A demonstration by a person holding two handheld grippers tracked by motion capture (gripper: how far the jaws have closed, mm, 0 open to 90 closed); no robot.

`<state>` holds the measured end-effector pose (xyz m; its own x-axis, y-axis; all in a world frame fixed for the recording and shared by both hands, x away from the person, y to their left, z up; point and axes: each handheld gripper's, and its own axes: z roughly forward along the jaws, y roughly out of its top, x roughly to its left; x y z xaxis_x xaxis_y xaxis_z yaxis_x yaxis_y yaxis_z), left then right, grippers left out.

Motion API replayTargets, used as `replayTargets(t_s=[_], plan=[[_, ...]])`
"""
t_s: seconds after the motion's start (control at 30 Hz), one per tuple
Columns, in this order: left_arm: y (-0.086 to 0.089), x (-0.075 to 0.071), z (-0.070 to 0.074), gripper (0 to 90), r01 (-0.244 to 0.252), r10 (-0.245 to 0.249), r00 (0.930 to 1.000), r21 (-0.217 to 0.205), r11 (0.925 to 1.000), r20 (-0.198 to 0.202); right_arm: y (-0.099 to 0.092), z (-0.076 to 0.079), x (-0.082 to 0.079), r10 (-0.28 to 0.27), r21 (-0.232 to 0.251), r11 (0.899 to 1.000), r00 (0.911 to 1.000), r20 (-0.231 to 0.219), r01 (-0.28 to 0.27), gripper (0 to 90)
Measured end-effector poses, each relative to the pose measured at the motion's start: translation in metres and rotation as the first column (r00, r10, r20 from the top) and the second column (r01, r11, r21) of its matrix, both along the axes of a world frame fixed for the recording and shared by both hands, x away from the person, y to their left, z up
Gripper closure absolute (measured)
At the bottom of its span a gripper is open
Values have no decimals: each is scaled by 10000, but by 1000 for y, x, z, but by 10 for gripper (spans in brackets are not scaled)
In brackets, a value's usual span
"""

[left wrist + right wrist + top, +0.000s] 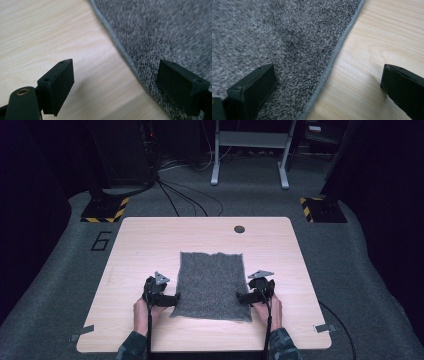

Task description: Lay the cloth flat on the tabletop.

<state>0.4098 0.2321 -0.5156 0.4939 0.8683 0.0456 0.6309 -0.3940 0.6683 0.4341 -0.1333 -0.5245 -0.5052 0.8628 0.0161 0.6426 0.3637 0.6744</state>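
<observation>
A grey speckled cloth lies flat on the light wooden table. My left gripper rests at the cloth's left edge near its front corner. In the left gripper view it is open and straddles the hem, one jaw over bare wood and the other over the cloth. My right gripper sits at the cloth's right edge near the front. In the right gripper view it is open across the hem, one jaw over the cloth, the other over wood. Nothing is pinched.
A round cable hole sits near the table's far edge. Tape strips mark the front corners. Beyond the table, cables run over grey carpet toward a white frame.
</observation>
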Motion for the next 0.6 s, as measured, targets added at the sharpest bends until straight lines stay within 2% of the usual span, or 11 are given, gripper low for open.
replayTargets(t_s=[0.17, 0.37, 0.6], plan=[[1, -3, -2, 150, 8, -6, 10000, 198, 9998, -86, 0, 0, -2, 34, -114, 9999, 10000, 18, -33, 0], [4, -8, -2, 152, -1, 3, 10000, 226, 9997, -50, -5, -2, -5, 164, 21, 9999, 9997, 175, -165, 0], [8, -18, -4, 153, -6, 6, 10000, 49, 10000, 48, -6, -2, -9, 197, 2, 9998, 9996, 185, -197, 0]])
